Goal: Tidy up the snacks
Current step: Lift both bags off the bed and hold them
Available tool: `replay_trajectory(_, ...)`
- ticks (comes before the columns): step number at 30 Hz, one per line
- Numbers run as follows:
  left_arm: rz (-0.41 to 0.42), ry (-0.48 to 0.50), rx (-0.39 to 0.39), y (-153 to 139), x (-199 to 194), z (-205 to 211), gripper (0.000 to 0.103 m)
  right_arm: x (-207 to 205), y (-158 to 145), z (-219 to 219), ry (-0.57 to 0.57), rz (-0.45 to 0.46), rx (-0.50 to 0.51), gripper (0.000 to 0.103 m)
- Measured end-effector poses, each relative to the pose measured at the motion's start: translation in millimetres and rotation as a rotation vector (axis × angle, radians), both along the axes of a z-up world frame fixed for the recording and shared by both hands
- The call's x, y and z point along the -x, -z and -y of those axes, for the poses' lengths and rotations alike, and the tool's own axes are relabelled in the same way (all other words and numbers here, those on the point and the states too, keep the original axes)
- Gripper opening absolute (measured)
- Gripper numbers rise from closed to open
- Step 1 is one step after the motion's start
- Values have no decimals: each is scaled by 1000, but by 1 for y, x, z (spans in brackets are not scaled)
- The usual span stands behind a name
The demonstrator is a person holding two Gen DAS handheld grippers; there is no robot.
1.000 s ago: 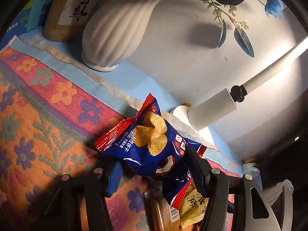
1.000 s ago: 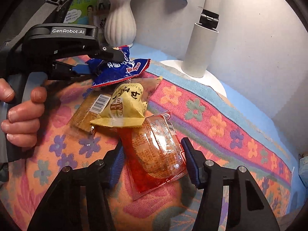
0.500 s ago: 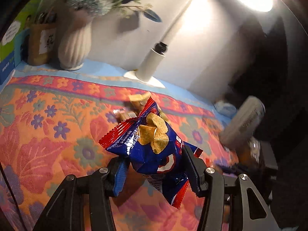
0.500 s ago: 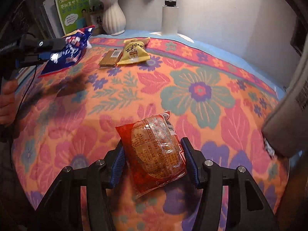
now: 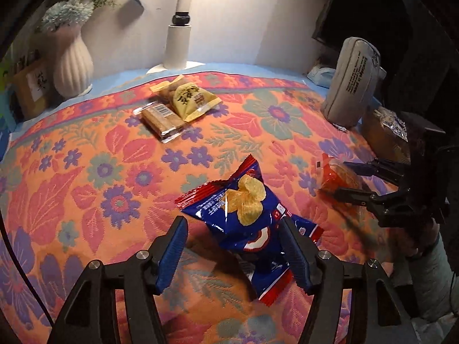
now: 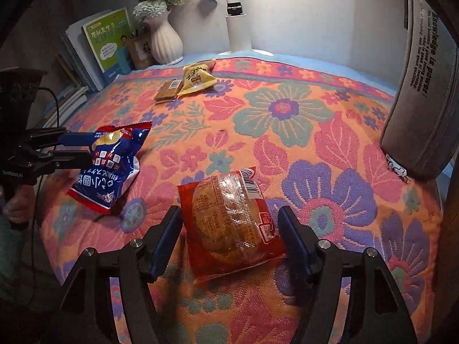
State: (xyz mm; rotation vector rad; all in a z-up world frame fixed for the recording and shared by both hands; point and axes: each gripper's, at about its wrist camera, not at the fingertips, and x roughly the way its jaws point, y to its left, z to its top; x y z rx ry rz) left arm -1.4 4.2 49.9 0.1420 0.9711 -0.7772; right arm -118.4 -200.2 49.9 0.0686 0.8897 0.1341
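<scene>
Both tongs spread wide: left tongs (image 5: pixel 233 253) straddle the blue chip bag (image 5: pixel 246 215), propped half-upright on the bench cloth (image 5: pixel 86 177), right tongs (image 6: pixel 229 239) straddle the red pastry pack (image 6: pixel 229 223), so withdrawing crooked could snag and drag either.

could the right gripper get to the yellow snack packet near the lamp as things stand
Probably not yet: the right gripper has the red bun packet between its open fingers. The yellow packet lies far across the cloth, though nothing blocks the path to it.
</scene>
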Motion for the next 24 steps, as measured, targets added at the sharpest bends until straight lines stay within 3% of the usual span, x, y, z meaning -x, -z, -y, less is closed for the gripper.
replay_trajectory(3, -13, -67, 10, -6, -2, -18, 63, 2, 0, 2, -2, 5, -22, 69)
replay_trajectory(6, -68, -69, 73, -10, 3, -23, 64, 2, -1, 4, -7, 11, -40, 69)
replay_trajectory(8, -90, -51, 96, -10, 10, -13, 69, 3, -2, 6, -9, 17, -56, 69)
replay_trajectory(10, -104, -65, 86, -5, 14, 4, 82, 3, -2, 8, -8, 18, -73, 69)
replay_trajectory(15, -148, -122, 68, 14, 3, 38, 83, 2, -1, 8, -8, 13, -73, 71)
replay_trajectory(18, -150, -135, 44, 25, -3, 50, 78, 1, 0, 4, -28, 8, -54, 78)
replay_trajectory(24, 17, -143, -11, 29, 12, 58, 60, -4, 5, -2, -29, -17, -15, 79)
